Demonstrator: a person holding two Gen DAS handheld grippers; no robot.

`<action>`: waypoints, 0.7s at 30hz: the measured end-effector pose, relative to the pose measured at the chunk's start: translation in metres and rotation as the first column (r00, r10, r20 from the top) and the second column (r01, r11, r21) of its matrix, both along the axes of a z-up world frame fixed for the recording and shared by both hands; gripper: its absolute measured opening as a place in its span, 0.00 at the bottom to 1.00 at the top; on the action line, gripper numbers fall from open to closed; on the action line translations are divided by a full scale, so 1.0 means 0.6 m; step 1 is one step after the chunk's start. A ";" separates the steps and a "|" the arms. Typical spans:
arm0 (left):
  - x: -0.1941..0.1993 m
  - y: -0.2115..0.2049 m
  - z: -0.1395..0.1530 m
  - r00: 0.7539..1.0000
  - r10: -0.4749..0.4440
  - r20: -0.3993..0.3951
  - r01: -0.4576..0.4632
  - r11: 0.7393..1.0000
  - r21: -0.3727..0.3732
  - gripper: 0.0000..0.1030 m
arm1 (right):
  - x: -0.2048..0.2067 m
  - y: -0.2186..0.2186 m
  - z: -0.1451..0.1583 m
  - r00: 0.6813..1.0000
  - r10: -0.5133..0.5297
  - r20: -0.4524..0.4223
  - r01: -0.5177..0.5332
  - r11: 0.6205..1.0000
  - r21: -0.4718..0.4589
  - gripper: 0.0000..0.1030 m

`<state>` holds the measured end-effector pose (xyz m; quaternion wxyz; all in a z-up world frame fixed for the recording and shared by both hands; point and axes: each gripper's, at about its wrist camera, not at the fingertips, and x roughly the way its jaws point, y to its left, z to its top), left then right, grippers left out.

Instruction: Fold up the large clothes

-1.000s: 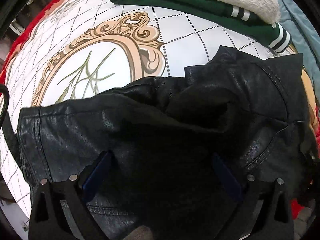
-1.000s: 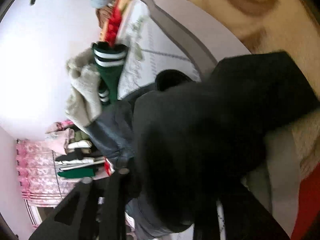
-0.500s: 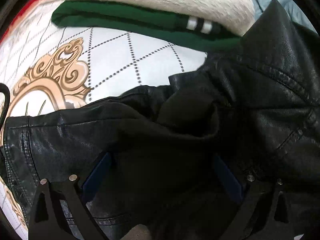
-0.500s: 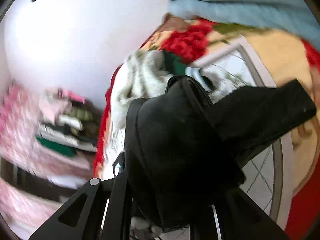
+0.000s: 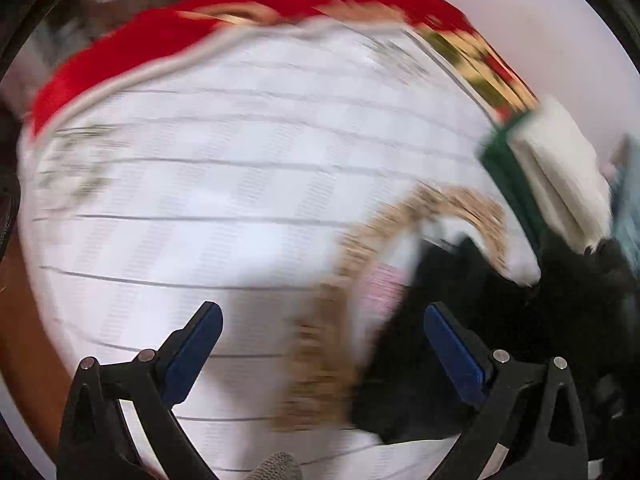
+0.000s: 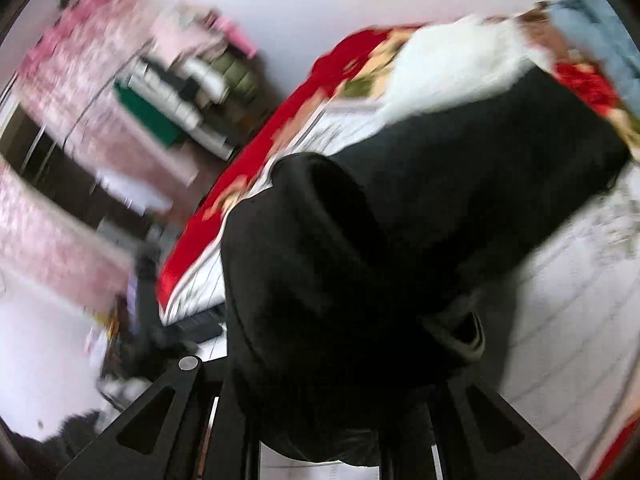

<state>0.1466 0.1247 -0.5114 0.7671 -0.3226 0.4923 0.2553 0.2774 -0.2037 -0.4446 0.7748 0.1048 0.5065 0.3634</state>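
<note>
Right gripper [image 6: 320,432] pinches a bunch of the black jacket [image 6: 380,248], fabric draped over both fingers and hanging above the bed. Left gripper [image 5: 324,344] is spread wide, nothing between its blue pads [image 5: 192,352], hovering over the white quilted bedspread [image 5: 240,184]. Jacket sits at the lower right of the left view [image 5: 500,340], lying on the bedspread. Just beyond it: folded green garment [image 5: 500,160] under a cream one [image 5: 560,168]. Red blanket edge [image 5: 160,40] borders the far side. Both views motion-blurred.
</note>
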 end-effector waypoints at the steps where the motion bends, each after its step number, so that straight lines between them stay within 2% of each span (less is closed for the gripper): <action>1: -0.016 0.016 0.001 1.000 0.021 -0.002 -0.021 1.000 0.013 1.00 | -0.009 0.027 -0.021 0.999 0.039 -0.020 -0.039 0.999 -0.008 0.14; 5: -0.078 0.075 -0.008 0.996 0.090 -0.010 -0.089 0.995 0.052 1.00 | -0.048 0.119 -0.126 0.980 0.146 -0.133 -0.158 0.984 -0.083 0.15; 7: -0.090 0.095 -0.006 0.993 0.117 -0.011 -0.116 0.992 0.041 1.00 | -0.069 0.158 -0.188 0.965 0.158 -0.208 -0.191 0.971 -0.146 0.23; 9: -0.093 0.098 0.005 0.992 0.127 0.001 -0.127 0.991 0.033 1.00 | -0.082 0.185 -0.209 0.957 0.183 -0.227 -0.232 0.949 -0.214 0.27; 11: -0.095 0.098 0.029 0.991 0.128 0.028 -0.129 0.991 0.032 1.00 | -0.090 0.194 -0.195 0.956 0.212 -0.204 -0.259 0.936 -0.239 0.35; 12: -0.090 0.098 0.046 0.991 0.120 0.053 -0.122 0.992 0.031 1.00 | -0.092 0.194 -0.185 0.948 0.237 -0.211 -0.282 0.935 -0.216 0.57; 13: -0.095 0.098 0.061 0.991 0.113 0.066 -0.115 0.993 0.034 1.00 | -0.095 0.191 -0.171 0.931 0.271 -0.244 -0.314 0.936 -0.160 0.89; 14: -0.087 0.097 0.077 0.991 0.103 0.086 -0.106 0.994 0.039 1.00 | -0.098 0.186 -0.157 0.919 0.287 -0.268 -0.329 0.936 -0.125 0.98; 16: -0.075 0.100 0.098 0.989 0.082 0.121 -0.086 0.996 0.036 1.00 | -0.110 0.173 -0.132 0.895 0.320 -0.309 -0.362 0.928 -0.087 0.99; 19: -0.042 0.094 0.122 0.987 0.044 0.157 -0.049 0.998 0.030 1.00 | -0.107 0.123 -0.098 0.882 0.273 -0.383 -0.315 0.948 -0.050 0.98; 20: -0.032 0.089 0.125 0.986 0.028 0.163 -0.033 0.999 0.030 1.00 | -0.099 0.106 -0.090 0.887 0.250 -0.388 -0.289 0.956 -0.045 0.98; 21: -0.013 0.080 0.124 0.988 -0.001 0.153 -0.005 0.999 0.035 1.00 | -0.081 0.076 -0.076 0.905 0.199 -0.375 -0.233 0.971 -0.048 0.97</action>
